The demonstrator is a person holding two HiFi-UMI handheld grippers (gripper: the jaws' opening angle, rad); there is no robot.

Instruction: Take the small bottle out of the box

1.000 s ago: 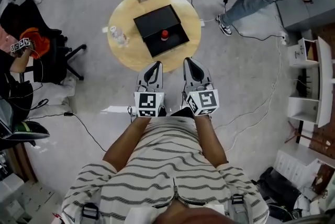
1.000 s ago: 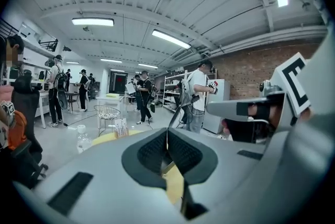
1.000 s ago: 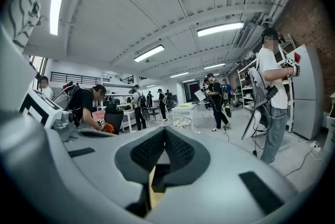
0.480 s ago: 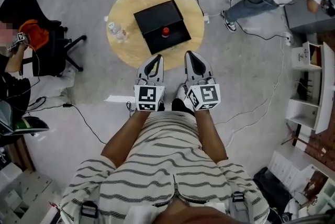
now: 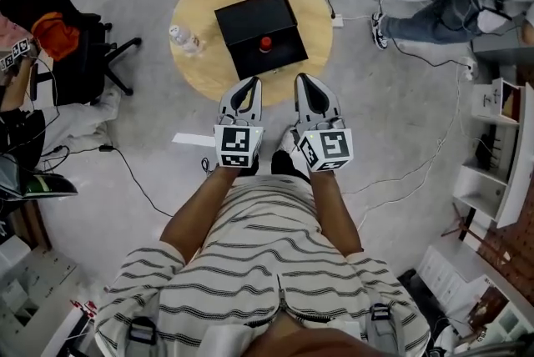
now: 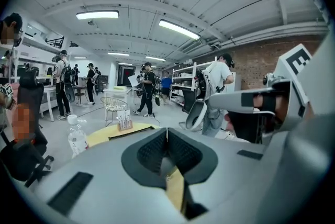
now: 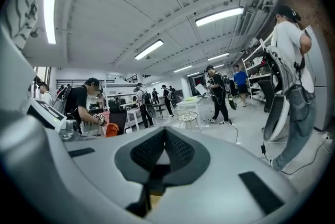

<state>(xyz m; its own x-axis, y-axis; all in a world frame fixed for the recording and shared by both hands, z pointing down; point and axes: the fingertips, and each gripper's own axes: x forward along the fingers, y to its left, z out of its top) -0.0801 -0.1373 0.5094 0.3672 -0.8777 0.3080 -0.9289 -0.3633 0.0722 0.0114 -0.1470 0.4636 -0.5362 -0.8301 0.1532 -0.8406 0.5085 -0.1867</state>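
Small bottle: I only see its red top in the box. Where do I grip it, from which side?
Grip the small bottle by its red top, coming down from above: it seems to stand upright inside the black box, whose walls likely block a side approach.

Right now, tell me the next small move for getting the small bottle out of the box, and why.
Probably reach the left gripper forward over the box and open its jaws: it and the right gripper are shut, empty, short of the box, where the small bottle stands untouched.
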